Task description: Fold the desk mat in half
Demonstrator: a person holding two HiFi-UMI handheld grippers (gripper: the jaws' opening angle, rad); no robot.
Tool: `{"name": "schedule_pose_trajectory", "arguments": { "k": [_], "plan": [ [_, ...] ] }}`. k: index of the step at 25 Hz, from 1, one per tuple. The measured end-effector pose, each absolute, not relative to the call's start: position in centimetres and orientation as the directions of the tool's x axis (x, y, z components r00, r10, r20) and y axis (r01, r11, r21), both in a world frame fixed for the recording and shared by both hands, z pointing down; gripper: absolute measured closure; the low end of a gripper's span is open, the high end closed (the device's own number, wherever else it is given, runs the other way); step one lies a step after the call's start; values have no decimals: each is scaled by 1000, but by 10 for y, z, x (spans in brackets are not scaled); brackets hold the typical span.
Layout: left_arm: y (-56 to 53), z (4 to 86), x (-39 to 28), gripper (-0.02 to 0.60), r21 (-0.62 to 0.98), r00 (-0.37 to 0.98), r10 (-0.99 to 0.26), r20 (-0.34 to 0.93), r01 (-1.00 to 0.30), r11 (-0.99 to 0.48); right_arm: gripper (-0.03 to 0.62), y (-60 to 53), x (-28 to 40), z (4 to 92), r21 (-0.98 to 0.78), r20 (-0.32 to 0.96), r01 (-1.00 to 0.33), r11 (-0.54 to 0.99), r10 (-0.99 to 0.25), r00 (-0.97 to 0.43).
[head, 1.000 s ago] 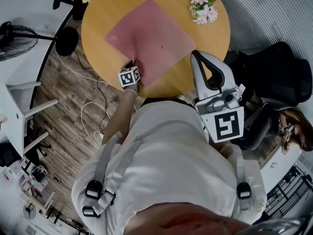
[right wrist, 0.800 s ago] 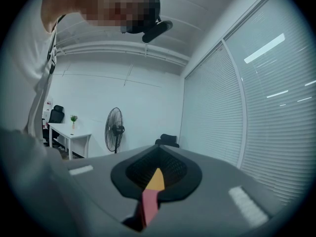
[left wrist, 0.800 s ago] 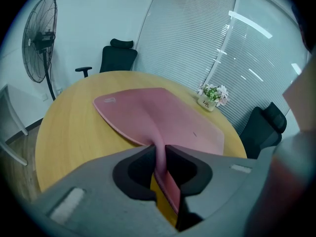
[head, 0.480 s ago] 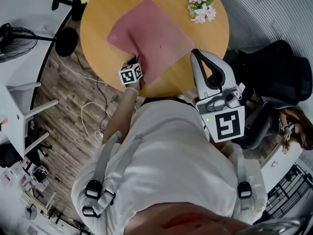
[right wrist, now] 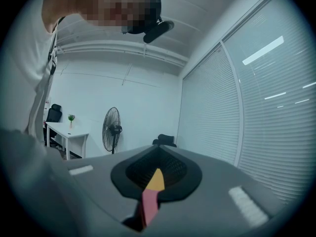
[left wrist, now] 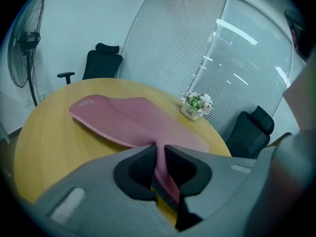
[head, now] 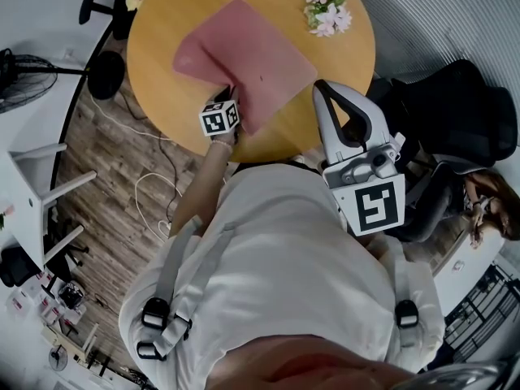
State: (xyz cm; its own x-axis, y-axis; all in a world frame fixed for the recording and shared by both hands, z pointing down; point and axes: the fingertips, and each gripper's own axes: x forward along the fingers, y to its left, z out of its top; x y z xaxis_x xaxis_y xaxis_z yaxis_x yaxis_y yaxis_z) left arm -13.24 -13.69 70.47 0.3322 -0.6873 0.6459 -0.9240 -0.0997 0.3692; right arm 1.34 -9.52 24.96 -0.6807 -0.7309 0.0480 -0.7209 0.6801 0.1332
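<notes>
Standing on wood floor [head: 106, 185], round worktop [head: 162, 47] carries one pink mat [head: 260, 47], near corner raised, pinched in left gripper [left wrist: 159, 149] jaws. Right gripper [right wrist: 157, 152] jaws together, empty. One flower pot [left wrist: 196, 106], two chairs [left wrist: 101, 63], one fan [left wrist: 24, 43].

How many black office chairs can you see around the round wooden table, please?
2. One black office chair stands beyond the round wooden table, near the pedestal fan; the other at the table's right, by the window blinds. Others may be hidden behind the person.
</notes>
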Motion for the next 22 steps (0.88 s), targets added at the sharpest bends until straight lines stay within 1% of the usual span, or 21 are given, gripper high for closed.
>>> {"name": "schedule_pose_trajectory", "arguments": {
  "k": [8, 22],
  "plan": [
    [-153, 698, -114, 529, 372, 365, -688, 628, -917, -147, 589, -98, 20, 249, 134, 48, -737, 663, -747, -663],
    [-172, 701, -97, 528, 370, 392, -679, 621, -910, -188, 589, -95, 21, 249, 138, 49, -743, 655, -753, -656]
  ]
}}
